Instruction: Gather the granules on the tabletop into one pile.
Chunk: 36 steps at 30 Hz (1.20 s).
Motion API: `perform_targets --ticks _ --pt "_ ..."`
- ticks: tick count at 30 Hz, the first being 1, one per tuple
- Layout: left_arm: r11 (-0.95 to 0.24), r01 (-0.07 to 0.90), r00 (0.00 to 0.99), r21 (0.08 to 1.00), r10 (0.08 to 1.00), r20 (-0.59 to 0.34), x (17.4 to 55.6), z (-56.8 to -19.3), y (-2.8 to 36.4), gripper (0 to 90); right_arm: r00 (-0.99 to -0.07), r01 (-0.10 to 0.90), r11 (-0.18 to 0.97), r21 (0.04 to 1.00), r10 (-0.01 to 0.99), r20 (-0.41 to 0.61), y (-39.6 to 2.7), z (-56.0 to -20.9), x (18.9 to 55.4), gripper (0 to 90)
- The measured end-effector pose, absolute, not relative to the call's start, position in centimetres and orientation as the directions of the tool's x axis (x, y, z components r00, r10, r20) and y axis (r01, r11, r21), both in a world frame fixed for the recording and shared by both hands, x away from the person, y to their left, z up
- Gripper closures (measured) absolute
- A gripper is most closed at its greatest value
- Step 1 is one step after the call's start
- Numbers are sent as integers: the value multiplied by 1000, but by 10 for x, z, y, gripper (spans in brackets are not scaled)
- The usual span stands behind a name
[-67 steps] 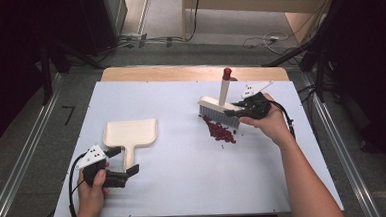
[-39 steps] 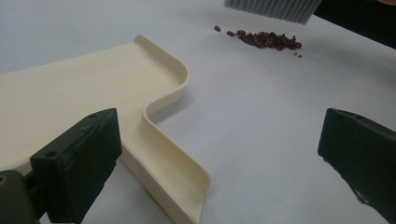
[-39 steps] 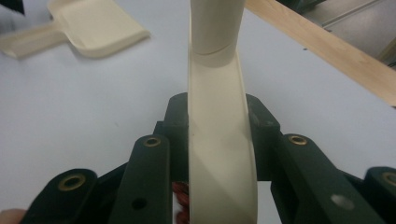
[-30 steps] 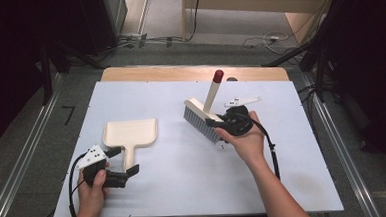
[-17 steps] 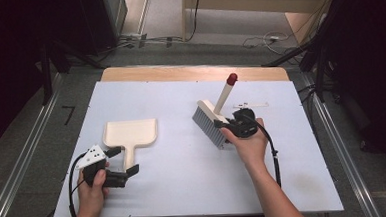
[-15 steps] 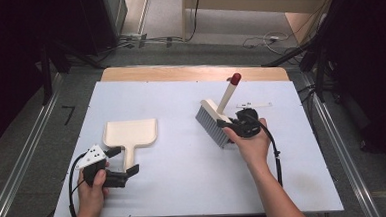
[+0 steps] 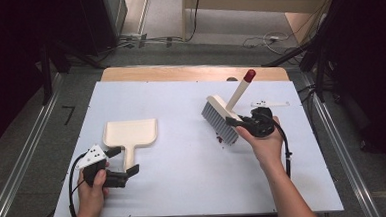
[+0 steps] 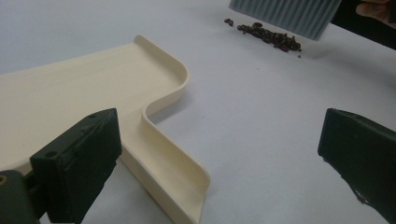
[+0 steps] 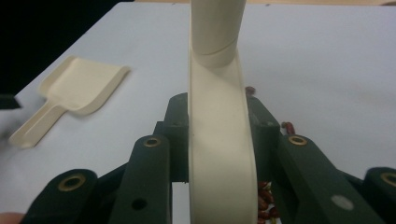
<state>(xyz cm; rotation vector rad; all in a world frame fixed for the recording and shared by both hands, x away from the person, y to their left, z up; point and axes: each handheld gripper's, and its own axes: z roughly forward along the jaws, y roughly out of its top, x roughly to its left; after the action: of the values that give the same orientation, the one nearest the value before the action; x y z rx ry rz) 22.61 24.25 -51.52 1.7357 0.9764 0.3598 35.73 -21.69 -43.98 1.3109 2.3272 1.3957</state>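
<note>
A cream dustpan (image 7: 131, 133) lies flat on the left half of the white table, handle toward me. My left gripper (image 7: 125, 160) is open, with the end of the dustpan handle (image 8: 168, 172) lying loose between its jaws, nearer the left one. My right gripper (image 7: 234, 122) is shut on the cream back of a brush (image 7: 220, 116) with grey bristles and a red-tipped handle that slants up and away. In the right gripper view the brush back (image 9: 219, 140) sits clamped between the jaws. Several dark red beans (image 7: 221, 136) lie under the bristles, and the beans (image 8: 266, 36) also appear in the left gripper view.
The white tabletop (image 7: 185, 189) has a wooden strip (image 7: 179, 73) along its far edge. Metal rails (image 7: 19, 167) run along both sides of the table. Cables lie on the floor beyond the table.
My right gripper has carried the brush a little to the right. The left gripper and the dustpan have stayed where they were.
</note>
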Motion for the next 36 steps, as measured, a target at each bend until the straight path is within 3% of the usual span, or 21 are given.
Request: perform_targets --ticks 7,10,26,36 --pt "-102 435 620 895 755 -215 226 -515 242 0 -748 555 372 744 614 251 -219 -447 340 654" --pt "-103 435 619 894 756 -214 226 -515 242 0 -763 552 410 726 598 243 -223 -455 341 654" --pt "-103 435 619 895 756 -214 226 -515 242 0 -746 544 388 744 630 216 -237 -468 376 653" --pt "-101 436 615 894 759 -214 226 -515 242 0 -756 537 369 759 609 239 -237 -455 372 654"
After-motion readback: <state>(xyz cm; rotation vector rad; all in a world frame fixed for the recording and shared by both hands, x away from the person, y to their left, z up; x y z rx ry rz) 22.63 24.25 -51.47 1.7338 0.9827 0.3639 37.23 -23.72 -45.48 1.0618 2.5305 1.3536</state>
